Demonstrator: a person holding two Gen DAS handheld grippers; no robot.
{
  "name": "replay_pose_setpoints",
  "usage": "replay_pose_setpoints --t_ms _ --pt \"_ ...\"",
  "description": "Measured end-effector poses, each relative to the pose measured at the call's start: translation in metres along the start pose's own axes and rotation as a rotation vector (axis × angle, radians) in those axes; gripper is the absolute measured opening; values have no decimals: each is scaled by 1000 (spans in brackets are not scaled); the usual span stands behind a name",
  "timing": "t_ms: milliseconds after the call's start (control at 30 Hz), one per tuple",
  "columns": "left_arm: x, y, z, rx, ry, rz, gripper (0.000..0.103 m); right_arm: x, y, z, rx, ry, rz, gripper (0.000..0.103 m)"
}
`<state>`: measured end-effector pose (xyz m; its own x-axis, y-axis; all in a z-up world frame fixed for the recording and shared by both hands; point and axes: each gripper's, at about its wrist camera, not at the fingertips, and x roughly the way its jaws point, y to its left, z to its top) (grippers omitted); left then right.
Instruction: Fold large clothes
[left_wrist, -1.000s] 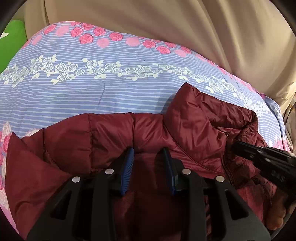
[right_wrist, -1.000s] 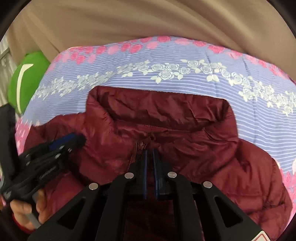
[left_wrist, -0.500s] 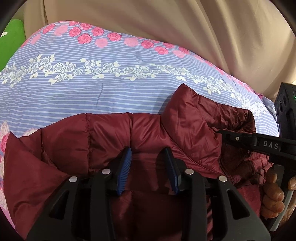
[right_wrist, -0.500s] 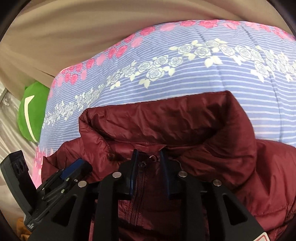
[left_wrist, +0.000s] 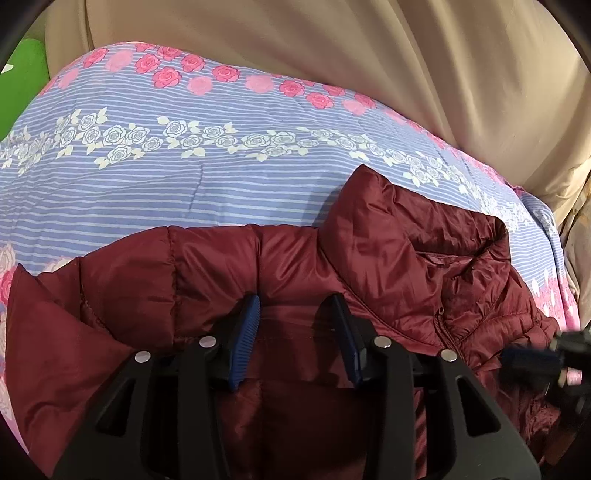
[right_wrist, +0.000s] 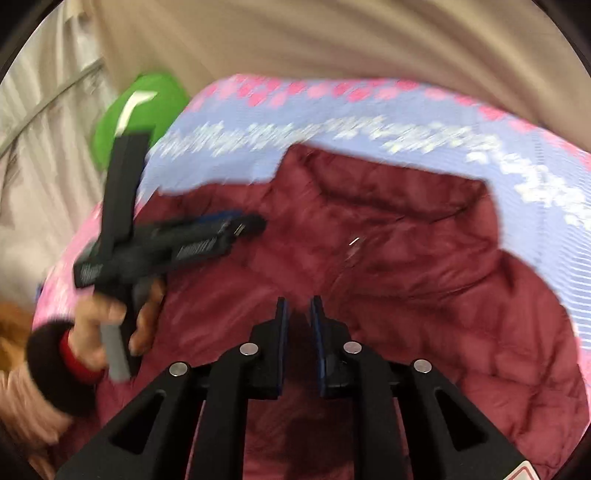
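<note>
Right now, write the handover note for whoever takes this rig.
Left gripper: open, low over the jacket's shoulder. Its jaws have just been opening; fabric lies between the fingers, not pinched.
Right gripper: open by a narrow gap, over the jacket's front below the collar. Its jaws have just been closing with nothing between them. That view is blurred.
Maroon puffer jacket: front up on the floral bedspread, zipper closed at the top.
Done: jacket laid out.
Left: no fold shows yet; probably bring the sleeves in first.
</note>
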<state>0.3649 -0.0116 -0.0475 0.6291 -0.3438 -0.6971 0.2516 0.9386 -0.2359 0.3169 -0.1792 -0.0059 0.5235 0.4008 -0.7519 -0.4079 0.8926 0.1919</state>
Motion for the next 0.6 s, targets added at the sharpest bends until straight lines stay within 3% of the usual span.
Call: replay_pose_setpoints --t_ms 133,200,267,400,467,500,600 --pt "0 0 0 -4 -3 2 39 16 -12 21 112 -6 -8 16" --pt "-3 3 0 -22 -16 21 39 36 -7 25 77 43 -35 16" --pt "-9 13 -1 -81 -51 56 39 53 0 26 43 75 -133 14" --pt "-9 30 -1 -168 -52 17 39 49 20 34 18 19 -81 12" --pt "-8 25 -1 -149 -48 39 39 62 27 42 -15 35 -139 8" --pt "-7 24 -1 -143 -46 46 39 72 23 47 -2 56 -166 1" --pt "-6 25 0 -149 -45 36 39 88 0 61 113 60 -162 0"
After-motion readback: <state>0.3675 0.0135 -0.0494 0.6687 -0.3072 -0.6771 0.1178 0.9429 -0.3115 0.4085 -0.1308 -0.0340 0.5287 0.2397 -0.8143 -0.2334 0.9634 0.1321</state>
